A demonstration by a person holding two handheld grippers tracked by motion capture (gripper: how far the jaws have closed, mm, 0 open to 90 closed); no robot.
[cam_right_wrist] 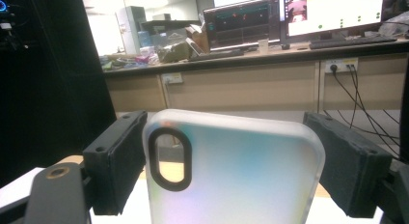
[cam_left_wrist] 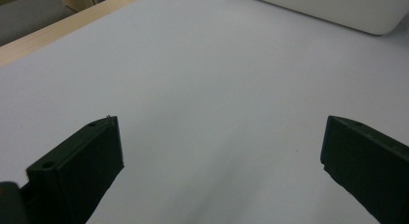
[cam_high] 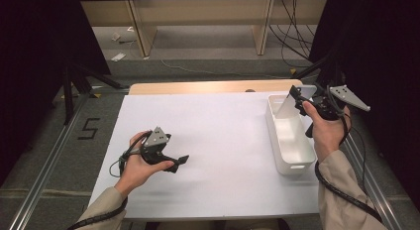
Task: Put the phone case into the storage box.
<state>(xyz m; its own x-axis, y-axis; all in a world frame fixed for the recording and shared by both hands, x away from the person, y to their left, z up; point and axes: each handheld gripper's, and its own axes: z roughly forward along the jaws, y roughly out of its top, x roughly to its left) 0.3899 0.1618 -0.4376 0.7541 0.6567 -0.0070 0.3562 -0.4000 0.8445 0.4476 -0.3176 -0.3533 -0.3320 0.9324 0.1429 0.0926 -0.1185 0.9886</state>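
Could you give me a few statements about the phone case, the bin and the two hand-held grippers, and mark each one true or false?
1. The right hand-held gripper is shut on a translucent phone case. True.
2. The phone case lies flat on the white table top. False: it is held up in the air, above the far end of the white bin.
3. The left hand-held gripper is open with nothing between its jaws. True.
4. The white bin stands on the person's left side of the table. False: it stands on the right side, near the edge.
5. The left hand-held gripper holds a second case. False: it holds nothing.
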